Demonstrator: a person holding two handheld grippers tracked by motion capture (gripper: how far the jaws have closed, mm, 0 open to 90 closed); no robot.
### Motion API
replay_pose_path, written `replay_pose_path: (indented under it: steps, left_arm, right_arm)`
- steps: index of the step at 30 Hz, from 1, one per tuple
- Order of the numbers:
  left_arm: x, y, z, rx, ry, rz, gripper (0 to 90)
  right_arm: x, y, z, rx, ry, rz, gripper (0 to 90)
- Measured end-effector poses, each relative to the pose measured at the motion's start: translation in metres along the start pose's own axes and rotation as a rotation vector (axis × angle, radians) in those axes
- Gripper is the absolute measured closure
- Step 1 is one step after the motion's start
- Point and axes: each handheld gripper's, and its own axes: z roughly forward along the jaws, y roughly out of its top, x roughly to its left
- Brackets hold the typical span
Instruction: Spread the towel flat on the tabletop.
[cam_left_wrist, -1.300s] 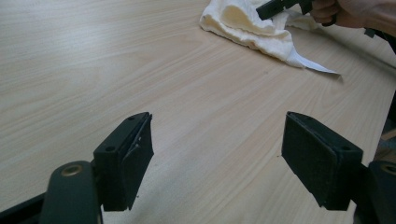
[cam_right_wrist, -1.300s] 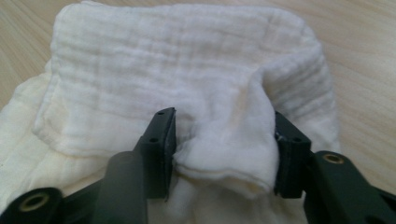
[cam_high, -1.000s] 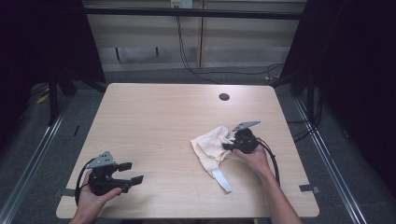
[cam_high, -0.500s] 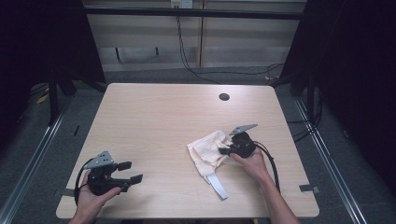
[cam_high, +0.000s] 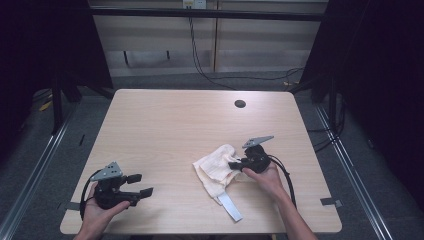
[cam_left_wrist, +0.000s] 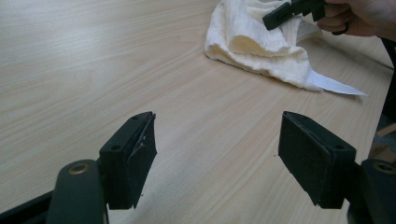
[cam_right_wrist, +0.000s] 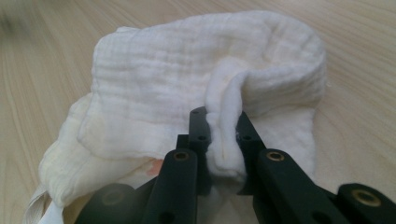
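Observation:
A crumpled cream cloth (cam_high: 214, 169) with a white strap (cam_high: 231, 207) lies on the wooden table (cam_high: 175, 125), right of centre. My right gripper (cam_high: 233, 164) points left into it, shut on a raised fold of the cloth (cam_right_wrist: 187, 79); that fold is pinched between the jaws of the right gripper (cam_right_wrist: 223, 125). At the near left corner my left gripper (cam_high: 141, 184) rests in a hand, open with nothing between its fingers. In the left gripper view the left gripper (cam_left_wrist: 217, 154) stands wide over bare wood, with the cloth (cam_left_wrist: 261, 46) and the right gripper (cam_left_wrist: 280, 14) farther off.
A dark round hole (cam_high: 240, 104) sits near the table's far edge. Cables trail from both grippers and run along the floor behind the table. Metal rails flank the table on both sides.
The right gripper has shifted a little left and toward the near edge, dragging the pinched cloth with it. The cloth is more bunched. The left gripper has not moved.

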Motion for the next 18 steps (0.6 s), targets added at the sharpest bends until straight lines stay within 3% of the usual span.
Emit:
replay_pose_path:
  steps: [9,18]
  left_arm:
    - [0.000,0.000,0.002,0.007,0.002,0.000,28.0]
    - [-0.002,0.000,0.003,0.013,0.001,0.009,31.1]
  right_arm:
    - [0.021,0.003,0.003,0.028,0.034,-0.031,82.2]
    - [0.041,0.013,0.021,0.033,0.080,-0.046,82.2]
